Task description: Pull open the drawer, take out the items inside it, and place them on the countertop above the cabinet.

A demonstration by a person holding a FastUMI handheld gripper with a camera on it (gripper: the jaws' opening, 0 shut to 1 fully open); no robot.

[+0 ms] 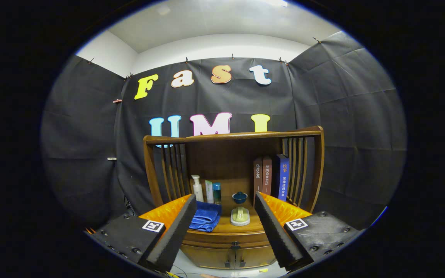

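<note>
A wooden cabinet (233,154) with slatted sides stands ahead of me against the booth wall. Its drawer (222,238) sits shut below the countertop (245,228), with a small dark knob (235,244) at its middle. My gripper (224,231) is open, its two fingers spread wide with nothing between them. The fingers frame the countertop and the drawer front, which lie a short way beyond the tips. What the drawer holds is hidden.
On the countertop lie a folded blue towel (206,217), a pale green object on a white dish (240,216) and a small dark lidded pot (240,197). Bottles (206,190) stand at the back left, three books (271,177) at the back right. Two small doors (230,258) sit under the drawer.
</note>
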